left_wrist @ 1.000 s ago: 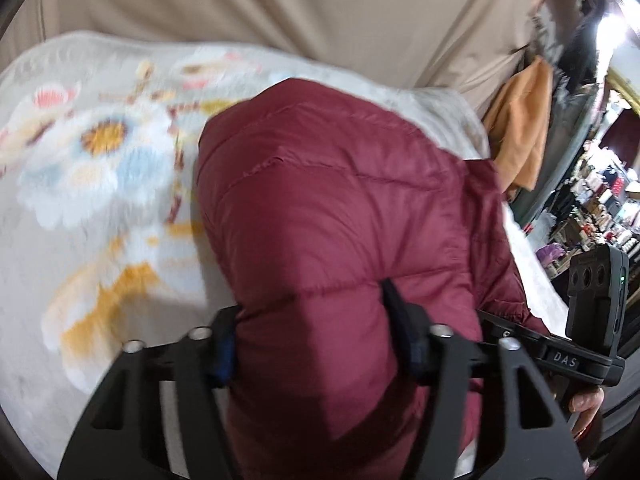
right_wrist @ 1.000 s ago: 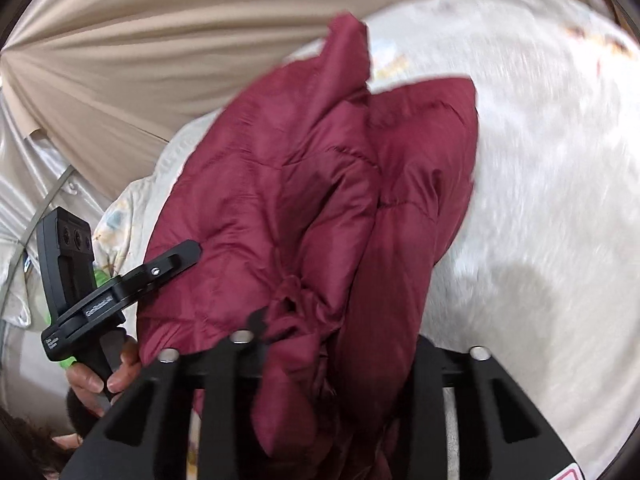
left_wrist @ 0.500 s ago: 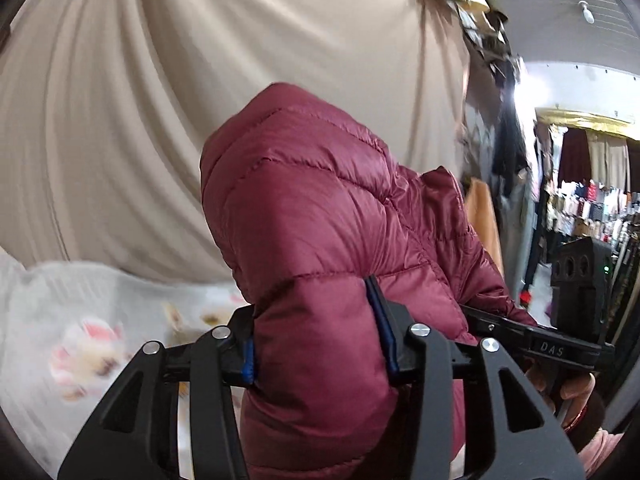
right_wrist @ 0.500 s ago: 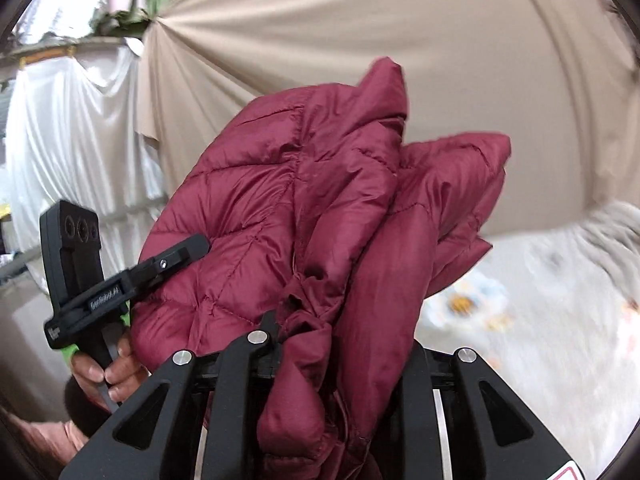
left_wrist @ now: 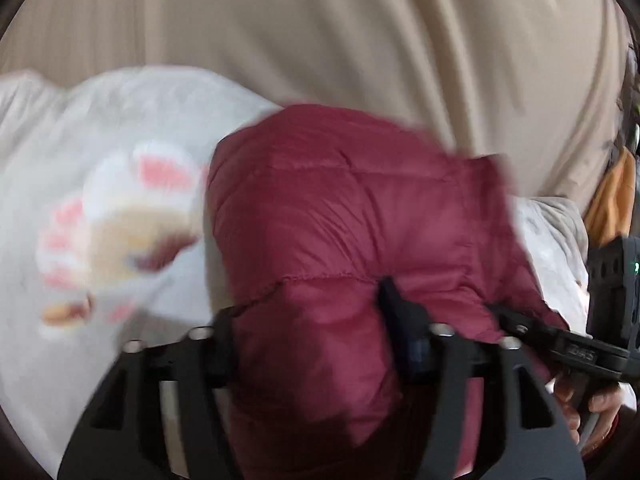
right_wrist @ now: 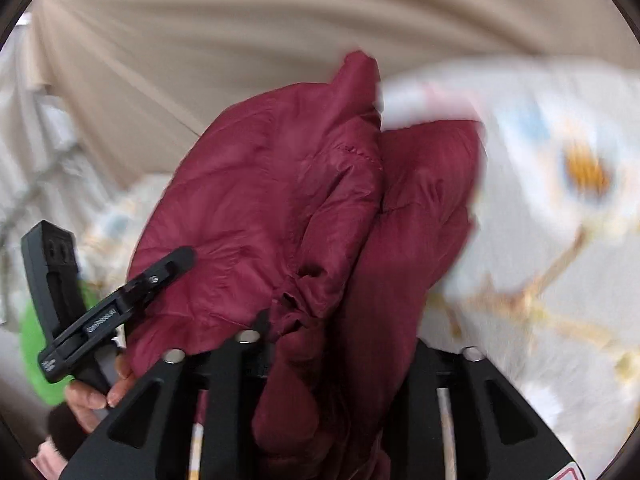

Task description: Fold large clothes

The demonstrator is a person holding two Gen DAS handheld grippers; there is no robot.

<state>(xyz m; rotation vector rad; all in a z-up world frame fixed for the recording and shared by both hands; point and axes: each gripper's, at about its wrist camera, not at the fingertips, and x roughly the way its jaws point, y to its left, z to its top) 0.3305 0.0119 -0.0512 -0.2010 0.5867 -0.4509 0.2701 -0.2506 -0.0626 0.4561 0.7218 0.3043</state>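
Note:
A dark red quilted puffer jacket point(left_wrist: 352, 216) is held up between both grippers, above a white bedspread point(left_wrist: 120, 128) with a flower print. My left gripper point(left_wrist: 308, 320) is shut on a thick padded fold of the jacket. My right gripper point(right_wrist: 336, 344) is shut on a bunched, crumpled part of the same jacket point(right_wrist: 280, 192). The right gripper also shows at the right edge of the left wrist view point(left_wrist: 576, 344). The left gripper shows at the left of the right wrist view point(right_wrist: 116, 304). Both views are blurred by motion.
A beige curtain point(left_wrist: 320, 32) hangs behind the bed. An orange garment point(left_wrist: 616, 196) hangs at the far right. White drapes point(right_wrist: 24, 152) and something bright green point(right_wrist: 36, 340) lie at the left of the right wrist view.
Both grippers lifted the jacket high towards the curtain, and have now swung it back down over the bedspread. Both keep their hold.

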